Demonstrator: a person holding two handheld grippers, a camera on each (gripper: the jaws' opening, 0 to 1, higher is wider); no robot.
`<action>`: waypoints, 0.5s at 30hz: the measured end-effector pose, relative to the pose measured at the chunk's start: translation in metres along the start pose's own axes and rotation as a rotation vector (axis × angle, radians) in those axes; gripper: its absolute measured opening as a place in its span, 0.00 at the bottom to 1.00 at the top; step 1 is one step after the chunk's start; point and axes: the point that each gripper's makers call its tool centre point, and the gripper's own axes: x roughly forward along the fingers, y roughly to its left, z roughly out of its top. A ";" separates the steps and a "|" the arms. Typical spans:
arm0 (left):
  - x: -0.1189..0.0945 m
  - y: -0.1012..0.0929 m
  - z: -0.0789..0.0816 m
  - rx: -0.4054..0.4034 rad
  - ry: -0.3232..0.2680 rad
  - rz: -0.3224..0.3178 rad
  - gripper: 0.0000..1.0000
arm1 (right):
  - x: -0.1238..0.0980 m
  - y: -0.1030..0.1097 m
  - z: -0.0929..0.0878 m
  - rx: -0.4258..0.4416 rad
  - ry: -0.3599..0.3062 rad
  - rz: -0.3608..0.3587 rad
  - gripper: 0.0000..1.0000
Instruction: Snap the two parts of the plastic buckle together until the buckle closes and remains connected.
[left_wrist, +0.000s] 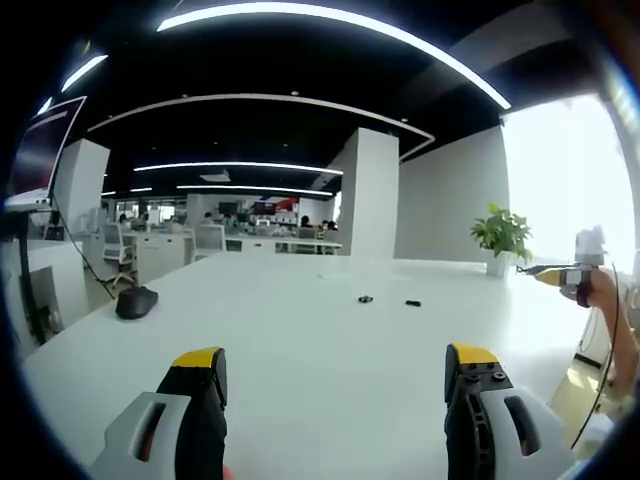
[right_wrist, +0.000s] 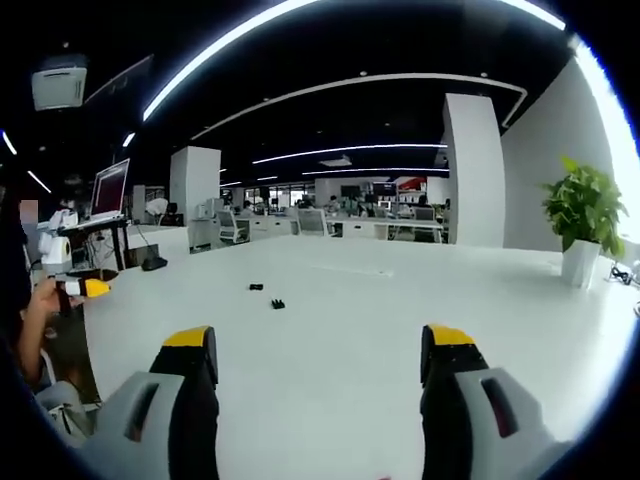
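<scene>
Two small black buckle parts lie apart on the white table (left_wrist: 300, 380): one part (left_wrist: 366, 299) and the other part (left_wrist: 413, 303) a short way to its right. In the right gripper view they are the far part (right_wrist: 257, 287) and the nearer part (right_wrist: 277, 303). My left gripper (left_wrist: 335, 365) stands open well short of them, with nothing between its yellow-tipped jaws. My right gripper (right_wrist: 320, 345) is also open and empty, back from the parts. Each gripper appears small in the other's view, held by a hand: the right gripper (left_wrist: 565, 277), the left gripper (right_wrist: 85, 288).
A black mouse (left_wrist: 136, 301) lies at the table's left side. A potted plant (left_wrist: 503, 235) stands at the far right edge, also the plant (right_wrist: 585, 215). A monitor (right_wrist: 110, 188) on a stand is off to the left, with office desks and a white pillar behind.
</scene>
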 end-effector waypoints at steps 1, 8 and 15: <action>0.000 0.000 0.000 0.000 -0.001 0.000 0.92 | 0.002 0.000 0.001 -0.004 -0.001 0.001 0.84; 0.001 0.001 0.000 -0.015 -0.009 -0.004 0.92 | 0.017 0.004 0.005 -0.029 0.000 0.023 0.85; 0.002 0.003 0.000 -0.028 -0.013 -0.005 0.92 | 0.027 0.011 0.004 -0.015 -0.006 0.050 0.86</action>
